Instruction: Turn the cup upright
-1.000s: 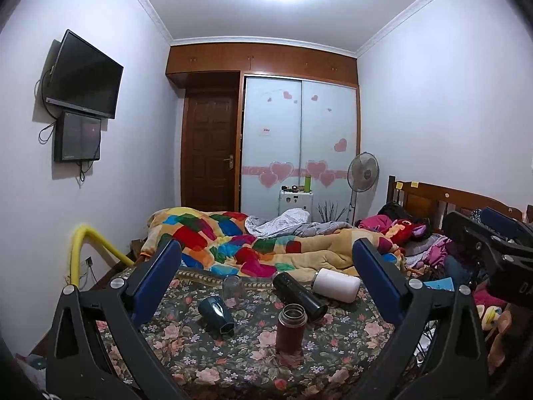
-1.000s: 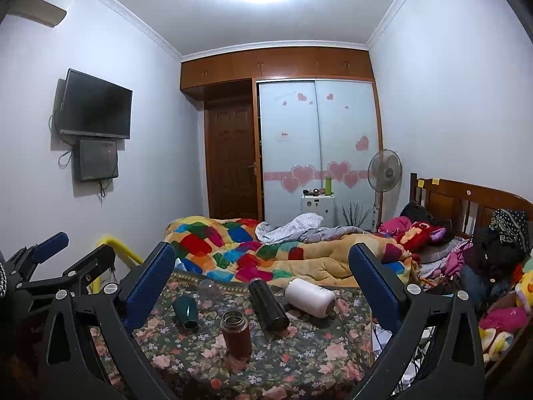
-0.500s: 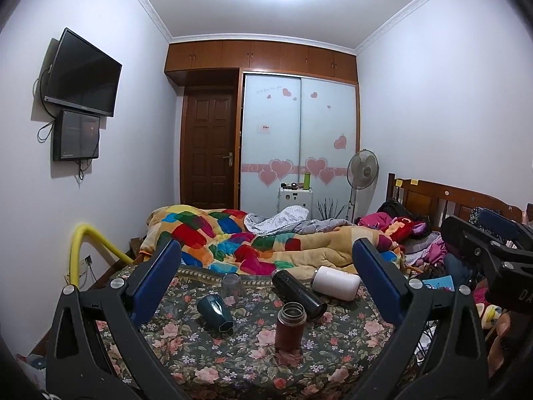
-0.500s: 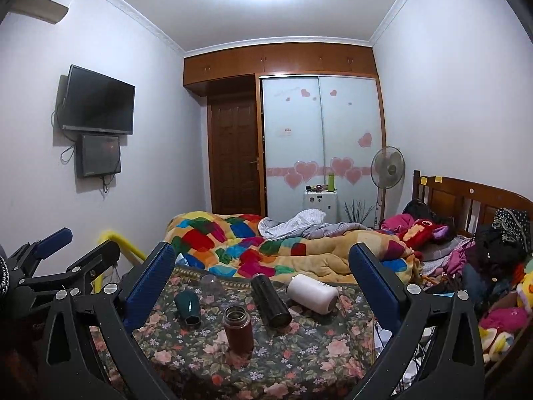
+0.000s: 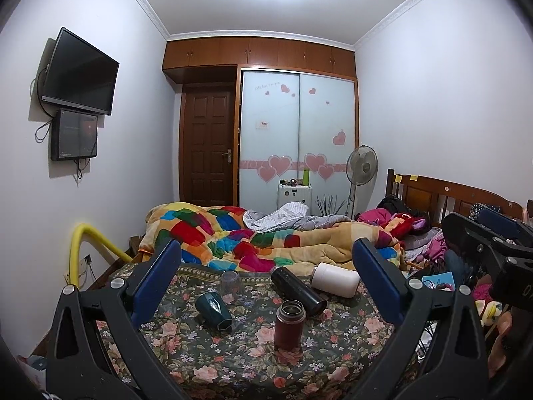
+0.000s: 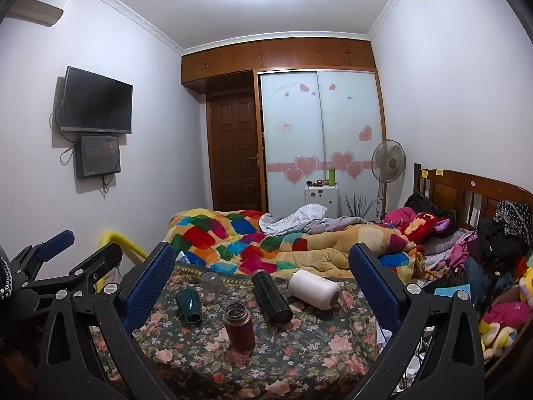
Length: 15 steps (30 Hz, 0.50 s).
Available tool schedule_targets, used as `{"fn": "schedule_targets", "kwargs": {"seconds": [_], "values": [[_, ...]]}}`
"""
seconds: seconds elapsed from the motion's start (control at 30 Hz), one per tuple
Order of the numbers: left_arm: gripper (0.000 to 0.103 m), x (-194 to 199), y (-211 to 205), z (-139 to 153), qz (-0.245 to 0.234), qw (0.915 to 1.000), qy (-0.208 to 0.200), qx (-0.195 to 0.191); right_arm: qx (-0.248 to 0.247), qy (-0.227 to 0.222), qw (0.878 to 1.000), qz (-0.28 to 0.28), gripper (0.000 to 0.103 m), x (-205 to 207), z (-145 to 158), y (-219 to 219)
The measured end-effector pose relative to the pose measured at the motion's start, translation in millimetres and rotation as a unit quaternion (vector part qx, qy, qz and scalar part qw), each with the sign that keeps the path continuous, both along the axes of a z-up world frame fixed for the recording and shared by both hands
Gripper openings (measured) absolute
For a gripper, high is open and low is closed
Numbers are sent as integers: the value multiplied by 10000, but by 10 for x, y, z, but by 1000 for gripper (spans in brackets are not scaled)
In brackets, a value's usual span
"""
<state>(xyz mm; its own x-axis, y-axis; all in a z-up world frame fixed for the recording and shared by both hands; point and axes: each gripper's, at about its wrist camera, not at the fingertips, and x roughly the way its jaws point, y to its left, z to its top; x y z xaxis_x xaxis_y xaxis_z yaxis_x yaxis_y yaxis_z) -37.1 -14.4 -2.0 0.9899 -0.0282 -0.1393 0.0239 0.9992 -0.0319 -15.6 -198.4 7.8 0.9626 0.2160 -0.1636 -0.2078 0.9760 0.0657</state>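
Observation:
On the floral tablecloth [image 5: 233, 360] a dark teal cup [image 5: 213, 310] lies on its side; it also shows in the right wrist view [image 6: 189, 304]. A black flask [image 5: 298, 291] and a white bottle [image 5: 334, 279] also lie on their sides. A red-brown flask [image 5: 289, 325] stands upright with its mouth open. A clear glass [image 5: 230, 281] stands mouth down at the back. My left gripper [image 5: 266, 286] is open and empty, held back from the table. My right gripper [image 6: 261, 288] is open and empty too, to the right of the left one.
A bed with a colourful patchwork quilt [image 5: 233, 233] lies right behind the table. A yellow rail [image 5: 90, 243] stands at the left. Piled clothes and toys [image 6: 493, 266] fill the right side by the wooden headboard [image 6: 466, 190].
Both grippers have drifted slightly, so the table objects sit a little lower in both views. Nothing on the table has moved and both jaws stay open.

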Motion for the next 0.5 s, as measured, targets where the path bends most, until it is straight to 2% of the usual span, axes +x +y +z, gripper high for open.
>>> {"fn": "schedule_targets", "kwargs": {"seconds": [0.5], "values": [[103, 19, -16, -20, -15, 10000, 32, -16, 11, 10, 10000, 4, 103, 6, 3, -13]]}}
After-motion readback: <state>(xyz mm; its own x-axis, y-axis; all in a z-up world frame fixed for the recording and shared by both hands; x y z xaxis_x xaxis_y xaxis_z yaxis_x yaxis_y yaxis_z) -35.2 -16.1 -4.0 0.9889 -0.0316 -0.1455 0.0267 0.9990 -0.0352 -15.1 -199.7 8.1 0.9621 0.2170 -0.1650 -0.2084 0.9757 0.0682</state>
